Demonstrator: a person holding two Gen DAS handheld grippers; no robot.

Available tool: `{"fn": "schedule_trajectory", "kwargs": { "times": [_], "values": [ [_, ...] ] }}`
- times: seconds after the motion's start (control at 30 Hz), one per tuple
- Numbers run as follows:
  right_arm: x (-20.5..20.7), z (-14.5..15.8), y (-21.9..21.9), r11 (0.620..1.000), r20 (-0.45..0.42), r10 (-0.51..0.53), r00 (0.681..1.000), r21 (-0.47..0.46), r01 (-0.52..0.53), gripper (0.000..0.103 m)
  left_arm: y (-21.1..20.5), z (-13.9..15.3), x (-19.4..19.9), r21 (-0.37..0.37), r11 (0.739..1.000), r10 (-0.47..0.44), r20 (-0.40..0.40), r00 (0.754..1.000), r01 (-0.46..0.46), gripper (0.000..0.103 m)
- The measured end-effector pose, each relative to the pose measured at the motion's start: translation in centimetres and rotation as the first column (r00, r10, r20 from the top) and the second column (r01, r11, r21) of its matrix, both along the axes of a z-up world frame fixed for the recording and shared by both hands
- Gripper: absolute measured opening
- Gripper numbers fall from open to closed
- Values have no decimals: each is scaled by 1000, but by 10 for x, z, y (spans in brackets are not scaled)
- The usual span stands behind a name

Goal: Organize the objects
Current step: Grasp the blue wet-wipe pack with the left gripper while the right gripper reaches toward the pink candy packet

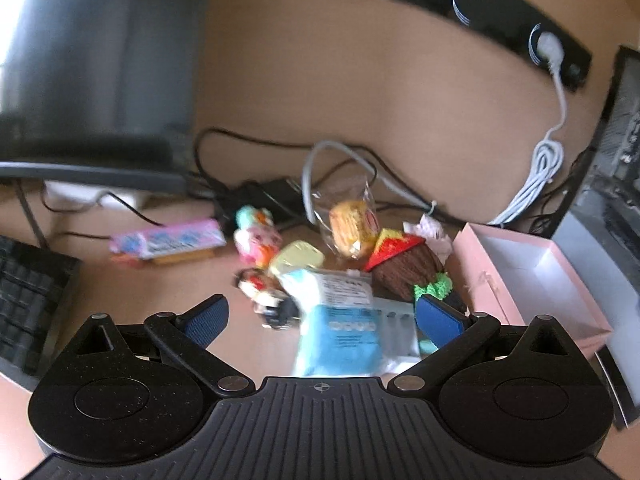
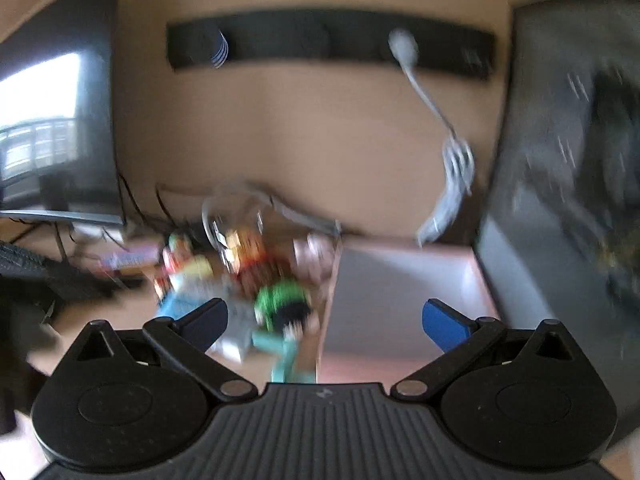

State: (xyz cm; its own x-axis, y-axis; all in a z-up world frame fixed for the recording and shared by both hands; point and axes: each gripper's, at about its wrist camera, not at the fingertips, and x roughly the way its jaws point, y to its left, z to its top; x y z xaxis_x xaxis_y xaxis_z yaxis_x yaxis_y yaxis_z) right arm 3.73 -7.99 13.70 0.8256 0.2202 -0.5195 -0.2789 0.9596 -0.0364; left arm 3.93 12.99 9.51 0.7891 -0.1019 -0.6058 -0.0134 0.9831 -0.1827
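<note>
Worktop, tan, backed by a wall with a black power strip.

Pink box: open, white-lined, at the right of the worktop; interior appears bare in both views. Judged the likely receptacle.

Loose items, all in a cluster just left of the box, none inside it:
- blue-and-white packet, nearest the left camera, lying flat;
- clear-wrapped snack cake, behind it;
- red, brown and green knitted piece, touching the box's left wall;
- small colourful figure and a pale yellow item, left of centre;
- pink flat pack, apart at the far left.

Left tool: released, fingers spread wide over the blue packet, holding nothing.

Right tool: released, empty, straddling the box's left wall; view heavily blurred.

Progress, judged: at the start. Nothing sorted yet; every item remains to be moved.
</note>
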Motion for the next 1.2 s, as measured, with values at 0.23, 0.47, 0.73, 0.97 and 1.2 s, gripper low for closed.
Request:
{"fn": "schedule_trajectory", "kwargs": {
  "times": [0.23, 0.47, 0.73, 0.97, 1.2],
  "values": [
    [24, -14, 0, 991, 51, 131, 990, -42, -129, 103, -37, -58, 67, 129, 989, 92, -133, 987, -75, 103],
    [52, -47, -15, 977, -70, 207, 976, 62, -202, 103, -50, -77, 78, 252, 967, 79, -113, 990, -48, 89],
    [83, -77, 18, 955, -151, 290, 945, 112, -275, 103, -7, -28, 22, 137, 987, 92, -93, 991, -79, 57],
    [89, -85, 127, 899, -101, 439, 893, 44, -436, 103, 83, 0, -43, 48, 967, 254, -49, 966, -252, 57],
    [106, -110, 280, 772, -47, 626, 778, -97, -628, 99, 163, 10, -108, 41, 933, 359, -58, 932, -357, 57]
  ]
}}
